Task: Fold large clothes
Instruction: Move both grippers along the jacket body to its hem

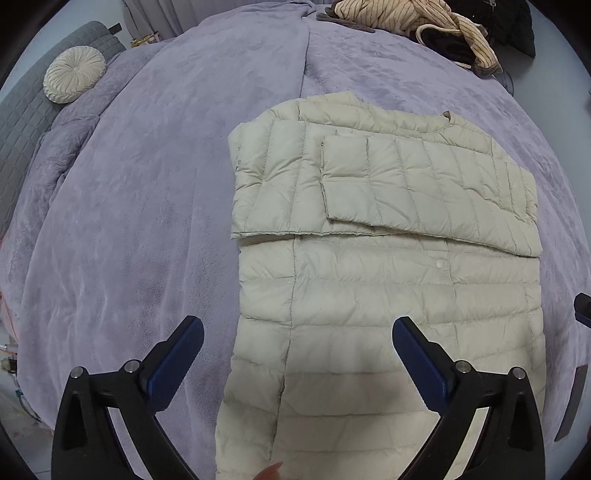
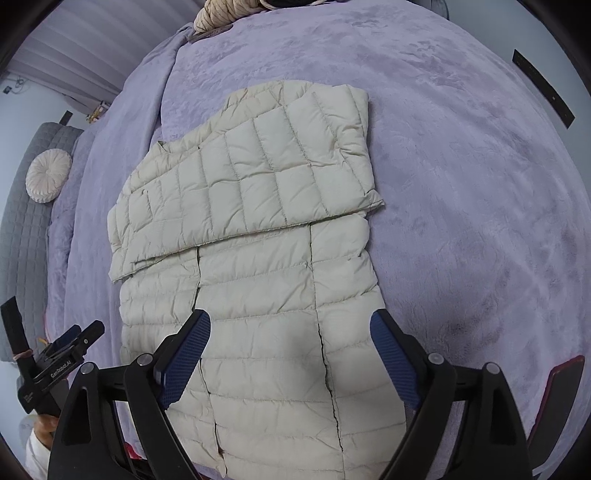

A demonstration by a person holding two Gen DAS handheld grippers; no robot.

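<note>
A cream quilted puffer jacket (image 1: 388, 295) (image 2: 251, 277) lies flat on a lavender plush blanket (image 1: 147, 184) (image 2: 461, 184). Its sleeves (image 1: 406, 184) (image 2: 251, 177) are folded across the chest, and the lower body stretches toward me. My left gripper (image 1: 298, 326) hangs open above the jacket's lower left edge with nothing between its fingers. My right gripper (image 2: 291, 319) is open too, above the jacket's lower right part, and it holds nothing. The left gripper (image 2: 74, 339) also shows at the left edge of the right wrist view, held by a hand.
A round cream cushion (image 1: 74, 74) (image 2: 48, 175) rests on a grey quilted pad (image 1: 22, 122) at the far left. A striped beige garment (image 1: 406, 18) (image 2: 218, 14) and a dark one (image 1: 517, 22) lie at the far end. A red-edged object (image 2: 557, 391) sits at the near right.
</note>
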